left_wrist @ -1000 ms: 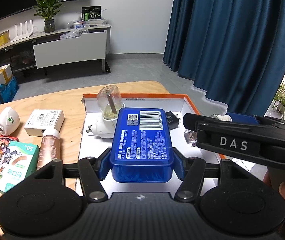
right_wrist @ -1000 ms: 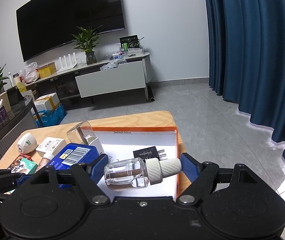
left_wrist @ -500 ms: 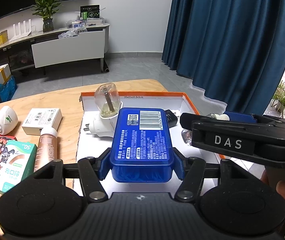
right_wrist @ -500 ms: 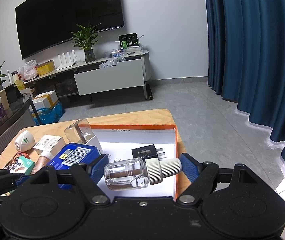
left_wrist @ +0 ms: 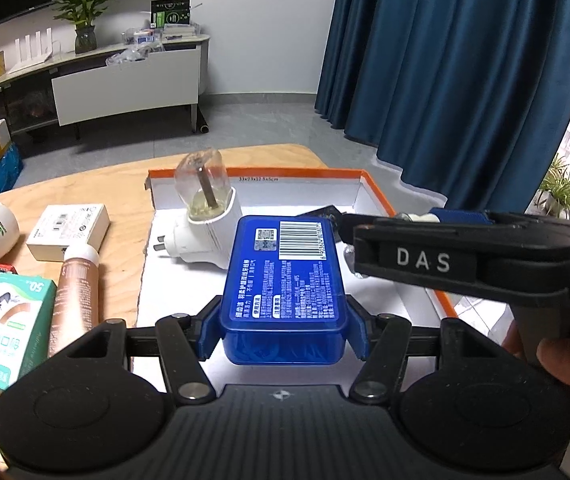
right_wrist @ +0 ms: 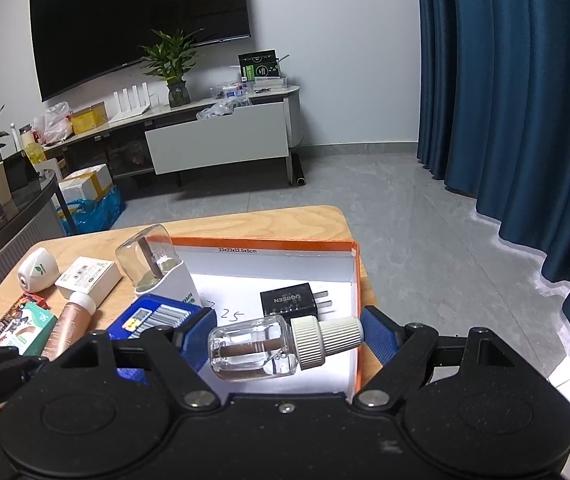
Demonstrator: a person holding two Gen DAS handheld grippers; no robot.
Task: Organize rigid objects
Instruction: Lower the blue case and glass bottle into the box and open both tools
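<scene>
"DAS" on right tool (left_wrist: pixel 425 260); "UGREEN" on black charger (right_wrist: pixel 289 300).

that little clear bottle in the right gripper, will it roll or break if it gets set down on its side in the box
The clear bottle looks like glass, so probably fragile if dropped. The right gripper holds it sideways, end to end; smooth walls may slip. Its body looks rather flat-sided, so it may settle in the orange-rimmed box, though the round ribbed cap could let it pivot.

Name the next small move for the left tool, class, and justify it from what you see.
Probably lower and open. The left tool grips the blue case over bare white floor of the orange box, beside the plug-in; the right tool holds the bottle clear.
</scene>
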